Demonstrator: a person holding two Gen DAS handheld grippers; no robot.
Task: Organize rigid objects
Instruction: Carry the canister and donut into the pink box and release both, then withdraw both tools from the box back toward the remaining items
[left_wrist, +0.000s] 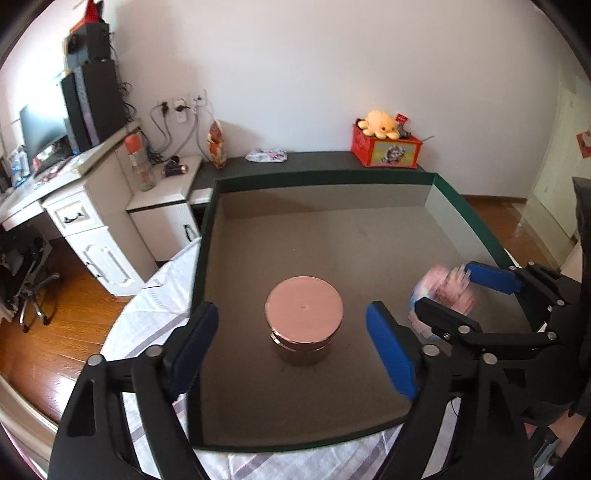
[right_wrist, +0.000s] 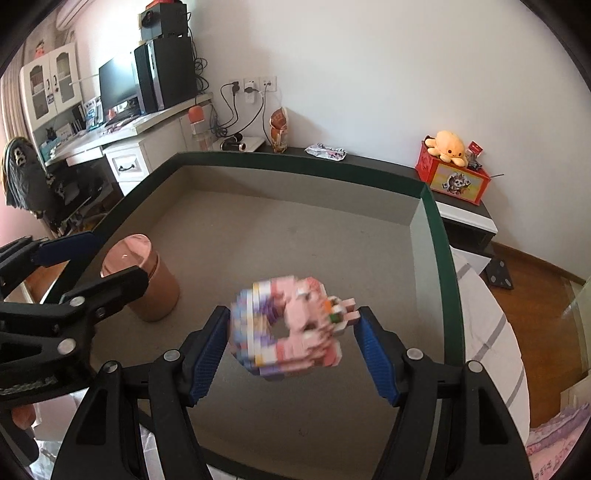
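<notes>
Brick figure: pink/white/purple, ring-shaped, blurred; clamped by right gripper.
Copper tin: round, lidded; straddled by left gripper, jaws wide, untouched.

Each tool is built of matte black plastic: two flat, angular arms with triangular cut-outs, joined by linkage bars fixed with round silver rivets and smaller screws. The left tool and the right tool both end in long fingers faced with ribbed blue pads. A thin black cable shows under one arm.
</notes>
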